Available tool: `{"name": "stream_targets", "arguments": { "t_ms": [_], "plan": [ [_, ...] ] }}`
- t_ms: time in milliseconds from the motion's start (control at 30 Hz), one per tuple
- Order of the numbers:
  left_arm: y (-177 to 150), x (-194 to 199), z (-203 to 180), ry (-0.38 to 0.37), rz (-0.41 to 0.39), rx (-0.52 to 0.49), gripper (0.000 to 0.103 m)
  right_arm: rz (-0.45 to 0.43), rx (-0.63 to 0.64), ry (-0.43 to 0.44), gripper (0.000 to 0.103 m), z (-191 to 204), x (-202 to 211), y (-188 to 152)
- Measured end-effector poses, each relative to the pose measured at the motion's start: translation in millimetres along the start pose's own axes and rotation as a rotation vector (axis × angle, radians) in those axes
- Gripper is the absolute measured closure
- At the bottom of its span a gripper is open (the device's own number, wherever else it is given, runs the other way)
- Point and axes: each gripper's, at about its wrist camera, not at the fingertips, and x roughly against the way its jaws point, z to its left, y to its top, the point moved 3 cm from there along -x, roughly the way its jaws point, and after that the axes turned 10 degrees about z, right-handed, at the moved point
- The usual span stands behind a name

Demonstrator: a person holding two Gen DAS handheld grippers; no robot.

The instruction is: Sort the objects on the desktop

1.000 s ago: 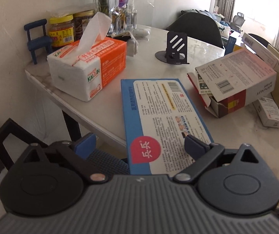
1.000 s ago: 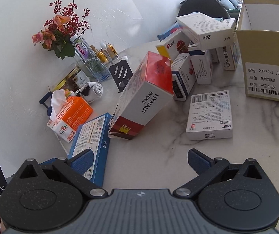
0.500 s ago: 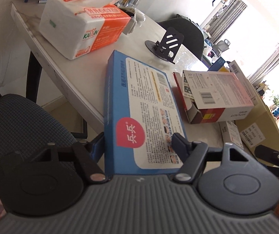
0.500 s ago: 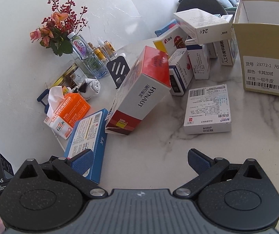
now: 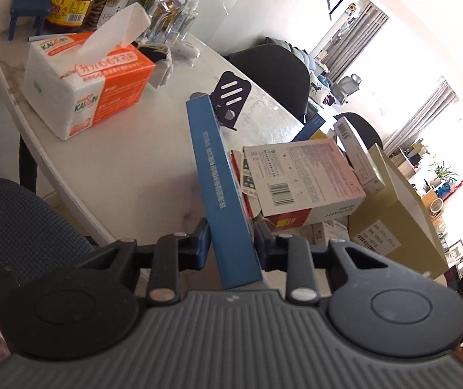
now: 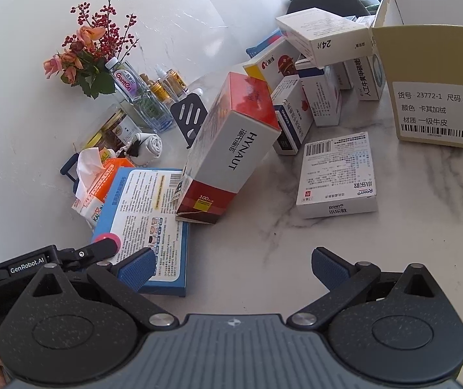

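Left wrist view: left tongs [image 5: 231,243] newly clamped on blue box [image 5: 221,188]; right tongs [image 6: 233,267] still apart.

The table [image 6: 393,243] is glossy, veined marble. On it, the HYNAUT box [image 6: 231,149] is smooth printed cardboard; right of it, the carton [image 6: 432,74] is matt tan cardboard. Left of it, soft paper sticks out of the tissue pack [image 5: 85,81], wrapped in shiny plastic film.
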Motion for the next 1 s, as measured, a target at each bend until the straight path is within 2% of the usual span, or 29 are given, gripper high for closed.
{"name": "stream_targets", "arguments": {
  "t_ms": [233, 433, 567, 633, 767, 1000],
  "plan": [
    [5, -14, -52, 0.117, -0.024, -0.142, 0.075, -0.021, 0.018, -0.006, 0.0, 1, 16, 19],
    [-4, -26, -87, 0.215, -0.058, -0.28, 0.069, -0.04, 0.037, -0.013, 0.0, 2, 31, 36],
    [-6, -32, -90, 0.208, -0.047, -0.278, 0.065, -0.053, 0.05, -0.018, 0.001, 3, 41, 48],
    [-7, -36, -91, 0.194, -0.033, -0.276, 0.062, -0.043, 0.133, -0.04, 0.003, 19, 40, 63],
    [-8, -39, -94, 0.205, -0.025, -0.274, 0.061, 0.015, 0.248, -0.054, 0.013, 51, 24, 89],
    [-11, -43, -94, 0.219, -0.014, -0.271, 0.06, 0.205, 0.377, -0.017, 0.023, 91, -30, 108]
  ]
}}
